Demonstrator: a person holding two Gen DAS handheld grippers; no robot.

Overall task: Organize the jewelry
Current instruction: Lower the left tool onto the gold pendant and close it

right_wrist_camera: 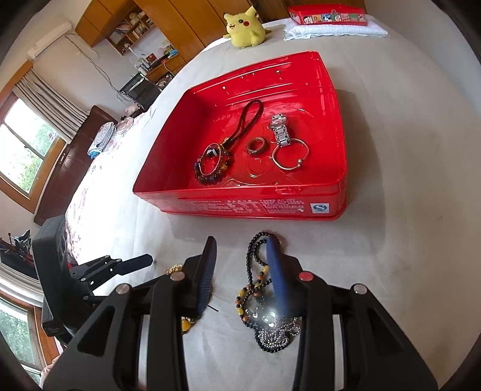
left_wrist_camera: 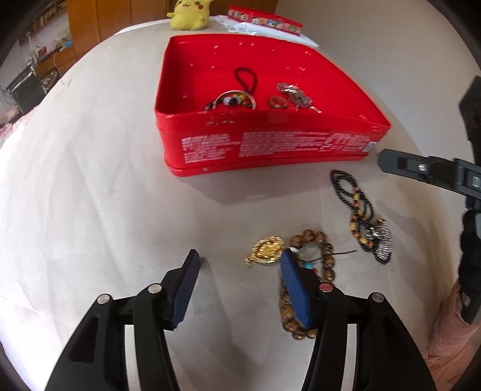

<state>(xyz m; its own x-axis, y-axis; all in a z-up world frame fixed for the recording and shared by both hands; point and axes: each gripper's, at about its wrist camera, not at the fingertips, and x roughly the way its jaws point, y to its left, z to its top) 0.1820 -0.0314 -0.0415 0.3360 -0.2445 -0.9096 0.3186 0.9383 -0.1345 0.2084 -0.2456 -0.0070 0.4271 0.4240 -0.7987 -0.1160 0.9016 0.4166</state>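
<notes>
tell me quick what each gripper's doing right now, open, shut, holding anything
Left gripper: open, holding nothing; the wooden bead bracelet lies beside one finger.
Right gripper: open, holding nothing; the black bead necklace lies loose between its jaws.

red tin point(right_wrist_camera: 240, 207): glossy | wooden bead bracelet point(left_wrist_camera: 327, 255): polished grain | gold pendant point(left_wrist_camera: 266, 251): shiny metal | bedsheet point(left_wrist_camera: 90, 195): matt cloth

red tin point(right_wrist_camera: 336, 192), gold pendant point(left_wrist_camera: 266, 251), blk bead necklace point(right_wrist_camera: 255, 249), yellow plush point(right_wrist_camera: 245, 27)

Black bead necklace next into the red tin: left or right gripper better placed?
Right. The right gripper hangs open over the black bead necklace; the left gripper sits by the wooden bracelet.
</notes>
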